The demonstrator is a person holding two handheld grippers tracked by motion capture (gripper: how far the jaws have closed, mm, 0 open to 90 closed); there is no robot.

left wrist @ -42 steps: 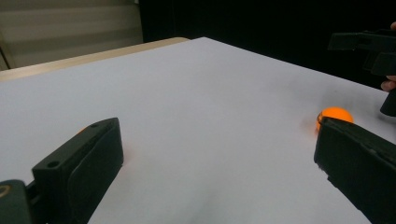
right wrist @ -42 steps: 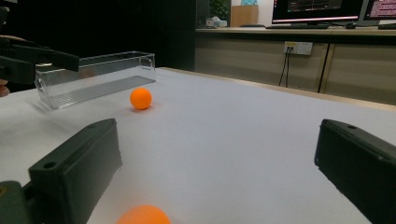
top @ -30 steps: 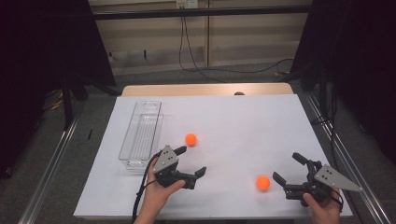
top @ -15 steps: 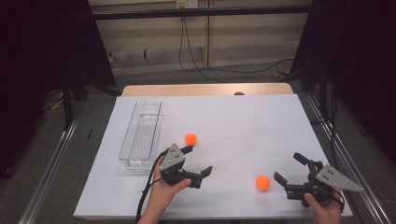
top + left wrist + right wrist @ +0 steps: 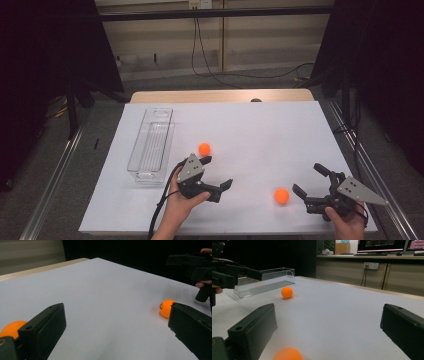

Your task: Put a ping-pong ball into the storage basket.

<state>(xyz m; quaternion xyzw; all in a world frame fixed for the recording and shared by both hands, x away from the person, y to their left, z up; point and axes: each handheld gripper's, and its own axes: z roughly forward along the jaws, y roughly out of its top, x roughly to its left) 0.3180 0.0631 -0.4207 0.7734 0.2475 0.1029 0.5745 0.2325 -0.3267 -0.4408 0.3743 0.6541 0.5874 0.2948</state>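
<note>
Two orange balls lie on the white table sheet. One ball (image 5: 204, 148) rests just beyond my left gripper (image 5: 217, 171), beside its far jaw; the left gripper view has it (image 5: 11, 328) behind the left jaw. The other ball (image 5: 281, 195) sits just left of my right gripper (image 5: 307, 179), and it (image 5: 287, 354) is low between that gripper's jaws. Both grippers stand open and empty, and the left one (image 5: 115, 327) points across the table toward the right-hand ball (image 5: 166, 308). The right gripper (image 5: 327, 325) faces the far ball (image 5: 287, 292).
A clear plastic tray (image 5: 150, 145) stands empty at the left of the sheet, close to the left hand, and is also seen as the tray (image 5: 264, 282) behind the left gripper (image 5: 227, 275). The table's front edge is near both hands.
My left gripper has shifted slightly right and swung its jaws toward the right-hand ball. The right gripper and both balls have stayed put.
</note>
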